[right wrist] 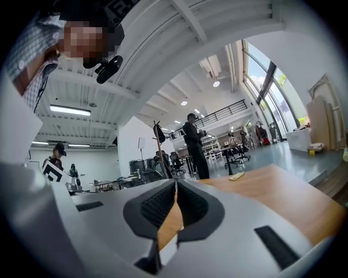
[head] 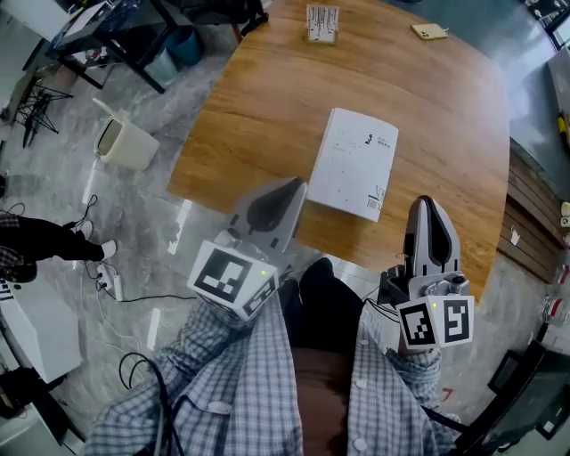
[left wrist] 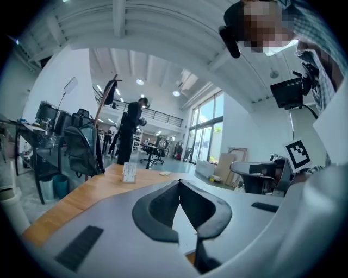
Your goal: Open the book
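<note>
A closed white book (head: 354, 163) lies flat on the round wooden table (head: 267, 98), near its front edge. My left gripper (head: 294, 184) is shut and empty, its tips just left of the book's near left corner. My right gripper (head: 425, 207) is shut and empty too, over the table's front edge, right of the book's near right corner. In the left gripper view the shut jaws meet at the tips (left wrist: 179, 182) with the white book (left wrist: 185, 231) showing through the gap below. The right gripper view shows the tips (right wrist: 175, 182) together above bare wood (right wrist: 272, 195).
A small card stand (head: 321, 24) and a flat yellow object (head: 429, 32) sit at the table's far side. A white bin (head: 123, 142) stands on the floor to the left. A person (left wrist: 130, 130) stands beyond the table. My checked sleeves fill the bottom of the head view.
</note>
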{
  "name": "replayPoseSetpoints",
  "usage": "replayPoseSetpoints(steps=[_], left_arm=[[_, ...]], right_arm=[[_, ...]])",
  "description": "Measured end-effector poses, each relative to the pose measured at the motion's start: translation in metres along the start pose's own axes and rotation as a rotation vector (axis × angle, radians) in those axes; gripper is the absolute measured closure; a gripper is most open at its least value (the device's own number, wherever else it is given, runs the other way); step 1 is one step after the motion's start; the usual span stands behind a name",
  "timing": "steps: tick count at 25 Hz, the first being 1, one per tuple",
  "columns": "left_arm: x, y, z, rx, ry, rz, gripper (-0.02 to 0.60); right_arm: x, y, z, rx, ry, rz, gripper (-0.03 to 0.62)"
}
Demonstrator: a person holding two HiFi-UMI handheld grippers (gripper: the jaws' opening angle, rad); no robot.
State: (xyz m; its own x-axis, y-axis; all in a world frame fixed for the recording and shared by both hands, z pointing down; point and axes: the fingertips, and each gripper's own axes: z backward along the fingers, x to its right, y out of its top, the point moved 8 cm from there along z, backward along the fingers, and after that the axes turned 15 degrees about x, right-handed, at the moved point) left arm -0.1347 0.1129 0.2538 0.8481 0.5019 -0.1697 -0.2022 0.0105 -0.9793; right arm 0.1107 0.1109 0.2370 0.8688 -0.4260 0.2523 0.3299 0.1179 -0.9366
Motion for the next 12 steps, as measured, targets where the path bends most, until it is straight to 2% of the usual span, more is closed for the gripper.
replayPoseSetpoints(steps=[5,12], left_arm=[[-0.002,-0.016,-0.052,-0.034,0.039,0.001,0.572],[-0.021,-0.056,-0.071,-0.170,0.104,0.023,0.572]], right_arm=[[0.042,-0.011,-0.028,-0.057,0.011,-0.020,0.568],[0.067,-0.055,-0.054,-0.184,0.051,-0.015,0.568]])
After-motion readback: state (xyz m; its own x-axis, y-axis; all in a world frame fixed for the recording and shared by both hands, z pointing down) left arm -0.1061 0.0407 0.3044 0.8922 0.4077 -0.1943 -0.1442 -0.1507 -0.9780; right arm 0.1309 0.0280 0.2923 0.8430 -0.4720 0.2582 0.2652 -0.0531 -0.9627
